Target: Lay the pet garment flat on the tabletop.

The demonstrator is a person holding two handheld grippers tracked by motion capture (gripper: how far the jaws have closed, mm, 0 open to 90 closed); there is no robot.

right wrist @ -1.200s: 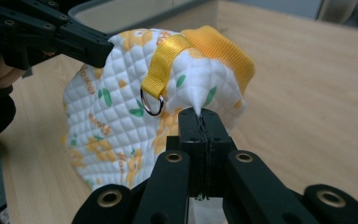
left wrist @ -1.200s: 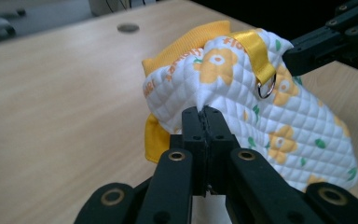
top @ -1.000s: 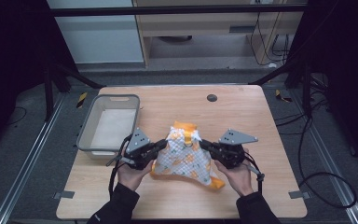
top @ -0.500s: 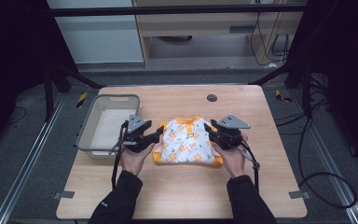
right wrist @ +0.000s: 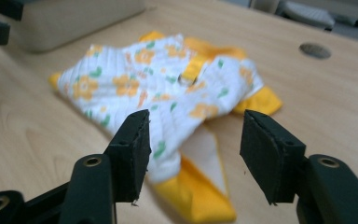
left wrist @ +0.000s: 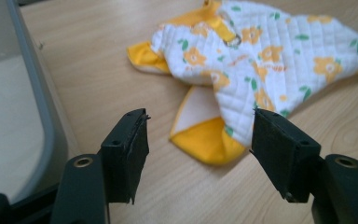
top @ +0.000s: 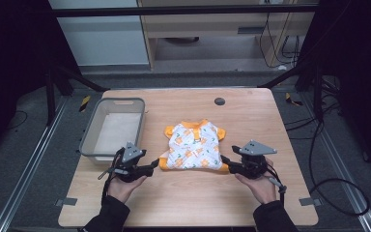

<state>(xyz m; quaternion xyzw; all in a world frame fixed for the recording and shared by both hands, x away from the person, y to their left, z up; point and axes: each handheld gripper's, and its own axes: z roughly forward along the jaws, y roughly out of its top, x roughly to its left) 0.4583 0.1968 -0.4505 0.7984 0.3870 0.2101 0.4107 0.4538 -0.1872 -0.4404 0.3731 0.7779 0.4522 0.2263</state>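
Garment (top: 194, 146) now released, flat.

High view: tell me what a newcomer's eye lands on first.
The quilted white garment with orange flowers and yellow trim lies flat at the table's middle. The left tool and right tool flank its near corners, jaws open, having just let go. A grey bin sits to its left.

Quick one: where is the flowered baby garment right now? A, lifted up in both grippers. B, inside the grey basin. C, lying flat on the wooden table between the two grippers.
C: the flowered garment lies flat on the table, with the left gripper and right gripper open beside it.
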